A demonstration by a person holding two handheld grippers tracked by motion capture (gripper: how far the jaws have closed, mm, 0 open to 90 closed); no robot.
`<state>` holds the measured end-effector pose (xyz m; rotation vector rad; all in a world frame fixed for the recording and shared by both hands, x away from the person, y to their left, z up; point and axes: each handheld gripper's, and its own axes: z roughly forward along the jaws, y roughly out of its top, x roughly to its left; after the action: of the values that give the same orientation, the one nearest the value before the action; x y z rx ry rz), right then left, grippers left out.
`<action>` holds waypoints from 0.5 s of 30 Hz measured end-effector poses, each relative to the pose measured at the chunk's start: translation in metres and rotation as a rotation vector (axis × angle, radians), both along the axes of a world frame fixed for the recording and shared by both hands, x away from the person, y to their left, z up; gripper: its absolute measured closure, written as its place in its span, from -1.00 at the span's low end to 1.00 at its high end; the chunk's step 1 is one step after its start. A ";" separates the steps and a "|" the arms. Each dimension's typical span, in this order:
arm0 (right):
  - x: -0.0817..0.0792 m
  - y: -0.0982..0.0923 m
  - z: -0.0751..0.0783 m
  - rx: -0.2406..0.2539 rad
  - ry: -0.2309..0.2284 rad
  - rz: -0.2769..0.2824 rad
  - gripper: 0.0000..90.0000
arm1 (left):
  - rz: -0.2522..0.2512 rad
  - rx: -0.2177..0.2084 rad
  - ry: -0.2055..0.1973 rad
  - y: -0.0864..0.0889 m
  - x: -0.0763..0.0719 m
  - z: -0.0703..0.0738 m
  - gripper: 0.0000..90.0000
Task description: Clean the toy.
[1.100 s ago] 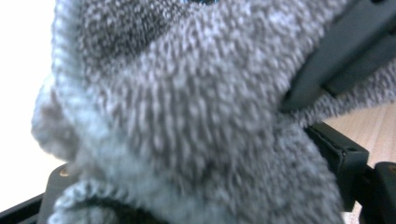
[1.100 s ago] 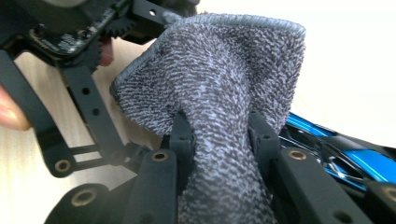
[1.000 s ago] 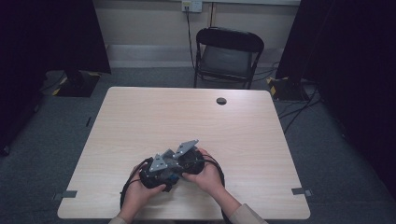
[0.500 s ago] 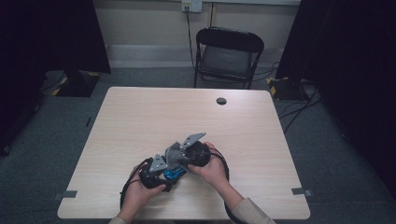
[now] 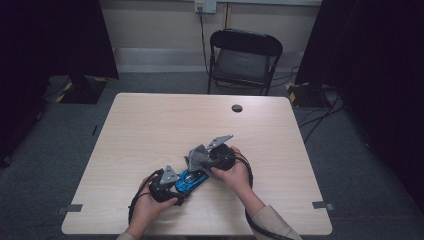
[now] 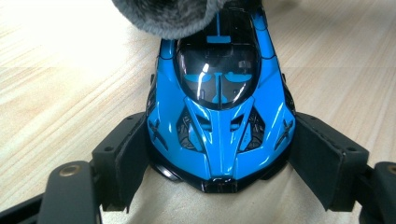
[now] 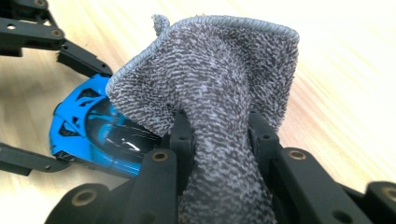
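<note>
- Here, nearest to the person, the left hand (image 5: 145, 210) lies low on the pale wooden table (image 5: 150, 125) and carries the left gripper (image 5: 172, 186), which points away from the person and to the right, almost level with the tabletop.
- Its two black jaws stand on either side of the glossy blue toy sports car with a black windscreen (image 6: 219, 112) – in the left gripper view the pads press against both flanks of the car's end, so the car is held firmly and its wheels rest on the wood.
- Just beyond, the right hand (image 5: 232, 172) comes in from the right side, with the right gripper (image 5: 200, 159) turned toward the car.
- The jaws of the right gripper are drawn close together on a bunched grey terry cloth with a stitched hem (image 7: 210, 93); the cloth stands up between them and hangs over the far part of the car's roof.
- I judge the step in hand to be the wiping of the car – one gripper fixes it, the other brings the cloth over the body.
- The next move probably calls for a short stroke along the roof with light pressure, while the left grip does not loosen; otherwise the car could roll or twist out.
- Farther off, a small dark round disc (image 5: 237, 108) lies near the far edge of the table, well apart from the work.
- Behind the table stands a black folding chair (image 5: 244, 57).
</note>
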<state>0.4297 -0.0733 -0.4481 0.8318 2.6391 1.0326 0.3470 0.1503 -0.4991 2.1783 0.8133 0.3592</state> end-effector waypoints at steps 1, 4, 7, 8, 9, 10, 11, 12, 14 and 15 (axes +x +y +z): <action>0.001 -0.001 0.000 0.001 -0.001 -0.003 0.54 | 0.000 0.000 -0.001 0.000 0.000 0.000 -0.48; 0.002 -0.002 0.001 -0.016 -0.016 -0.010 0.54 | 0.000 0.000 0.000 0.000 0.000 0.000 -0.48; 0.004 -0.005 0.002 -0.037 -0.028 -0.020 0.54 | 0.000 0.000 -0.002 0.000 0.000 0.000 -0.48; 0.005 -0.006 0.002 -0.039 -0.027 -0.024 0.54 | 0.000 0.000 -0.001 0.000 0.000 0.000 -0.48; 0.005 -0.006 0.002 -0.039 -0.027 -0.024 0.54 | 0.000 0.000 -0.001 0.000 0.000 0.000 -0.48; 0.007 -0.008 0.003 -0.047 -0.031 -0.035 0.54 | 0.001 -0.001 -0.001 0.000 0.000 0.000 -0.48; 0.007 -0.008 0.003 -0.049 -0.031 -0.037 0.54 | 0.001 -0.001 -0.001 0.000 0.000 0.000 -0.48; 0.008 -0.009 0.003 -0.054 -0.034 -0.041 0.54 | 0.001 -0.001 -0.001 0.000 0.000 0.000 -0.48; 0.009 -0.009 0.005 -0.057 -0.042 -0.055 0.54 | 0.001 -0.001 0.000 0.000 0.000 0.000 -0.48; 0.009 -0.009 0.006 -0.055 -0.044 -0.056 0.54 | 0.002 -0.001 0.001 0.000 0.000 0.000 -0.48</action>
<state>0.4390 -0.0820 -0.4423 0.8563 2.5796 0.9496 0.3469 0.1503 -0.4992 2.1767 0.8154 0.3586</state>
